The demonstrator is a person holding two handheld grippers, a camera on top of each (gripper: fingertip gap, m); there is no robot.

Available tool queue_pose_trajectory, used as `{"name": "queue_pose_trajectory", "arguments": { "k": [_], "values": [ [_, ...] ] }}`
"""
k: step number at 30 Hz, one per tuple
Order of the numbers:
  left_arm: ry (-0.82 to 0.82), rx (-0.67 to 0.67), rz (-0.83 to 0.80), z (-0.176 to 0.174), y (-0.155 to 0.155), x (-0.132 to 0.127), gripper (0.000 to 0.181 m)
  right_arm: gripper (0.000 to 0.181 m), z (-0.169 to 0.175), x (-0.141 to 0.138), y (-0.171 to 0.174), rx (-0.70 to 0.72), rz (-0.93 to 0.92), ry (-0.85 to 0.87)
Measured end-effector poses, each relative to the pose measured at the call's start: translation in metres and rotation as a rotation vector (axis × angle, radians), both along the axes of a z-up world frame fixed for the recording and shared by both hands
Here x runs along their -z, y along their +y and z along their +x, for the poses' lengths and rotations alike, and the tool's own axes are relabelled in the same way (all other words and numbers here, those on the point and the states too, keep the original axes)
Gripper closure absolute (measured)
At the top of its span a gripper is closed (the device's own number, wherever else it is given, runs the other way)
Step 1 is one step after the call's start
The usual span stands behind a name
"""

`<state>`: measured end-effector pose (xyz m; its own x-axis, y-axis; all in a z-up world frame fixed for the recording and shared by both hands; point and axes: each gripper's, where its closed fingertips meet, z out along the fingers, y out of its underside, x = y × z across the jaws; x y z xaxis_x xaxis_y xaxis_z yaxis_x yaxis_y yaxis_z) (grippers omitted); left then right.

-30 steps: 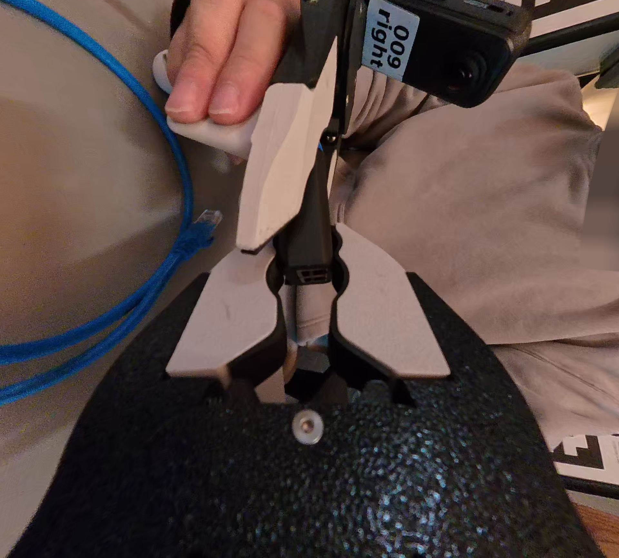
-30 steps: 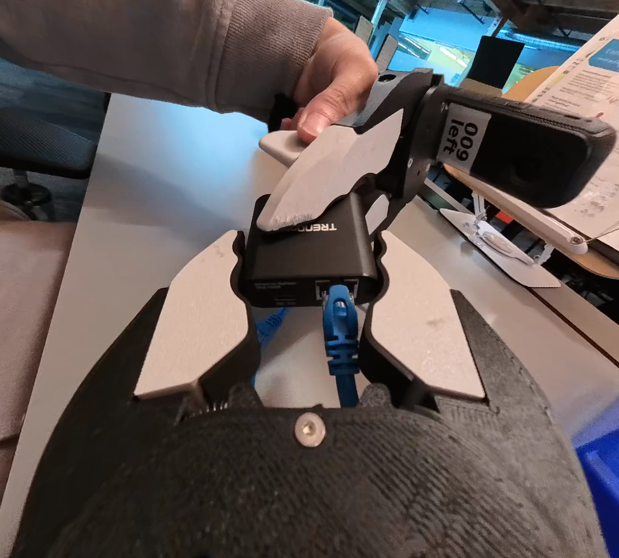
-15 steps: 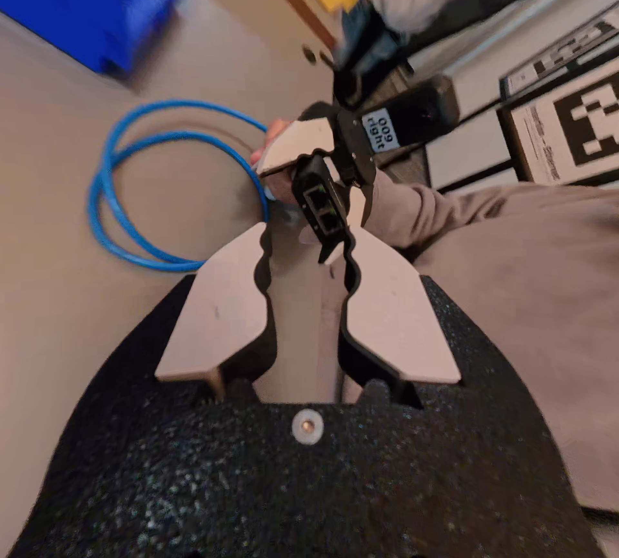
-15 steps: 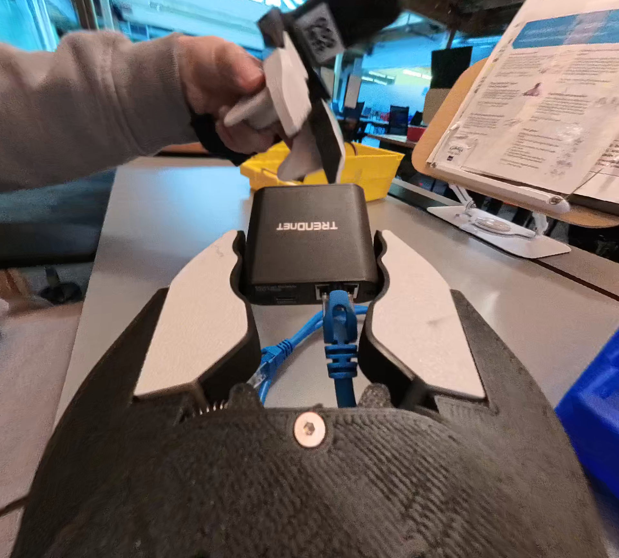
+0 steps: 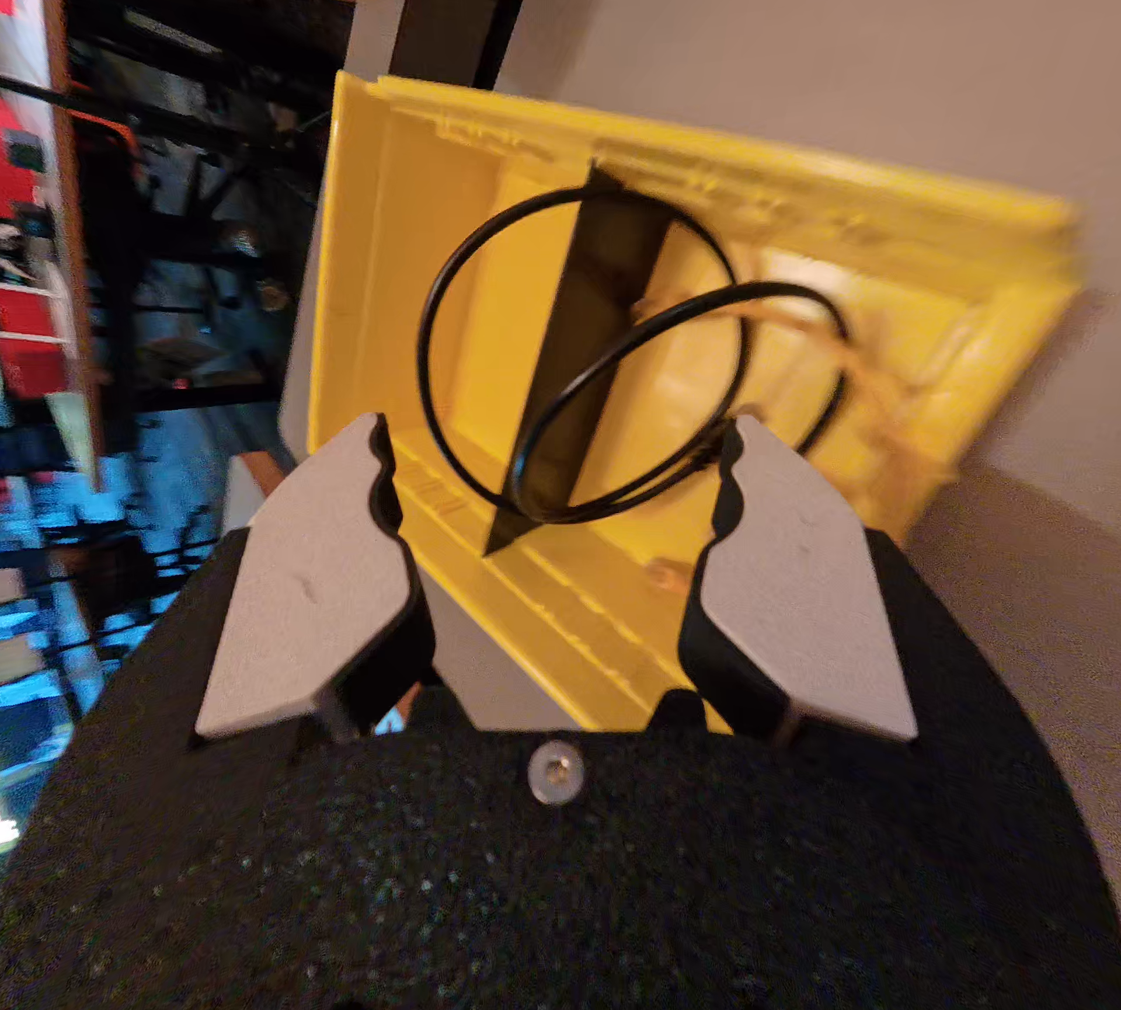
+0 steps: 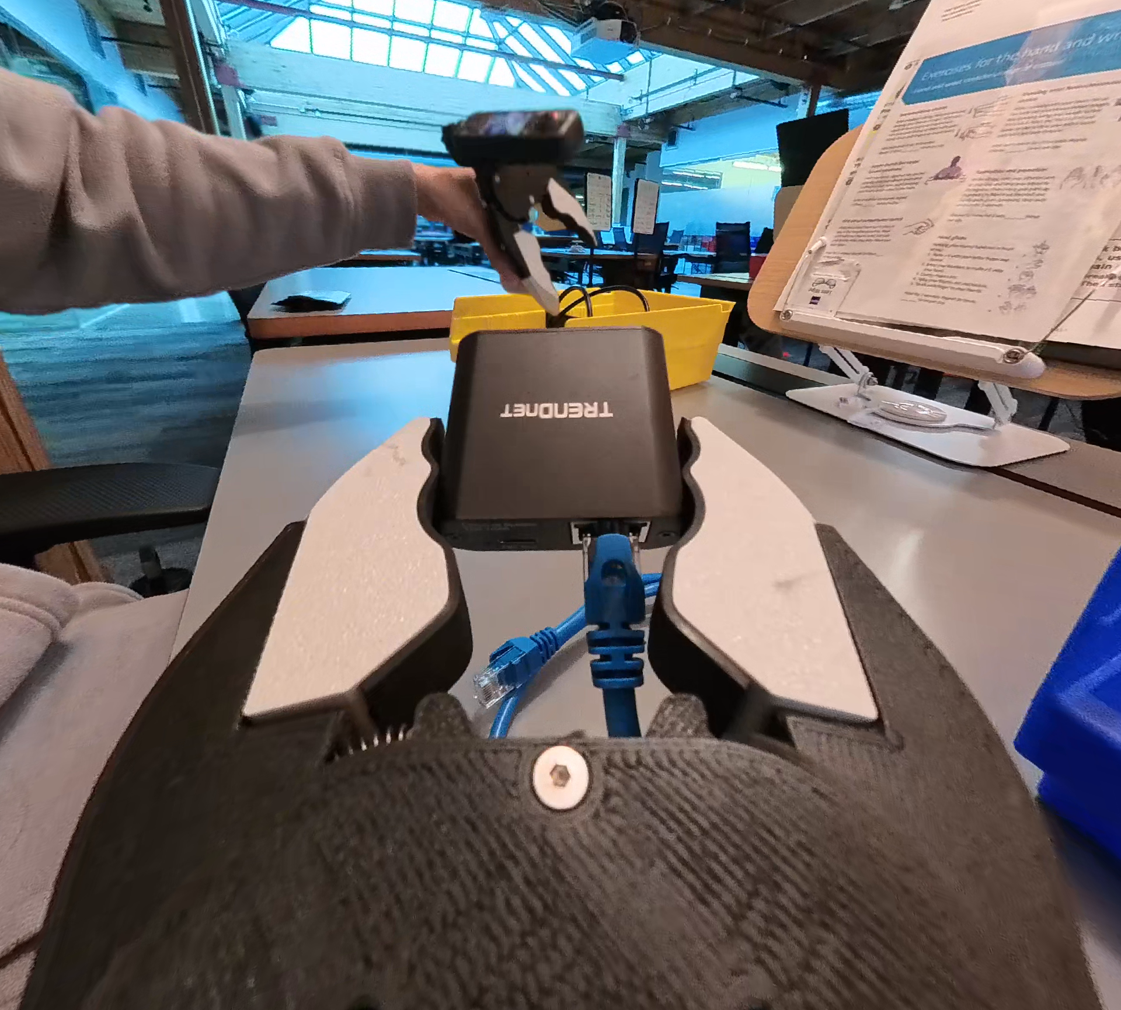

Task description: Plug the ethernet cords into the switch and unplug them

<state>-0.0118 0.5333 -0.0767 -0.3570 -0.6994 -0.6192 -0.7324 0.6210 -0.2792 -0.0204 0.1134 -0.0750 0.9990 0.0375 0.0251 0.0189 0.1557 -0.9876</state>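
- My right gripper (image 6: 558,486) stays clamped on the small black box-shaped switch (image 6: 558,423), both grey fingers against its sides, held just above the grey table (image 6: 327,411), same as half a second ago.
- One blue ethernet cord (image 6: 614,635) is plugged into a front port; its free clear-tipped plug (image 6: 494,677) lies on the table below, between my fingers.
- My left gripper (image 5: 555,471) has swung away from the switch since half a second ago and now hangs with jaws spread wide, nothing between them, over the yellow plastic bin (image 5: 388,277).
- Left wrist view only: a thin black cable (image 5: 449,277) coiled in two loops inside the bin, around a black divider (image 5: 597,326); frame is motion-blurred.
- Right wrist view only: switch, blue cord, left gripper (image 6: 561,277) tips-down at the bin (image 6: 691,332), grey sleeve (image 6: 200,210), a white document stand with printed sheets (image 6: 946,180), a blue bin edge (image 6: 1073,726).
- Count: two grippers, one switch, one blue cord, one black cable, one yellow bin.
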Motion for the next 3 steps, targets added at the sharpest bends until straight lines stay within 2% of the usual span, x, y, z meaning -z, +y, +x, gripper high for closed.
{"name": "queue_pose_trajectory", "arguments": {
  "k": [1,3],
  "values": [
    [0.003,0.014,0.036,0.005,0.011,0.005,0.079,0.108,0.0,0.0,0.0,0.002,-0.001,0.0],
    [0.027,0.01,0.023,0.013,0.028,0.016,0.077,0.108,-0.003,0.001,0.001,-0.011,-0.01,-0.012]
  ]
}}
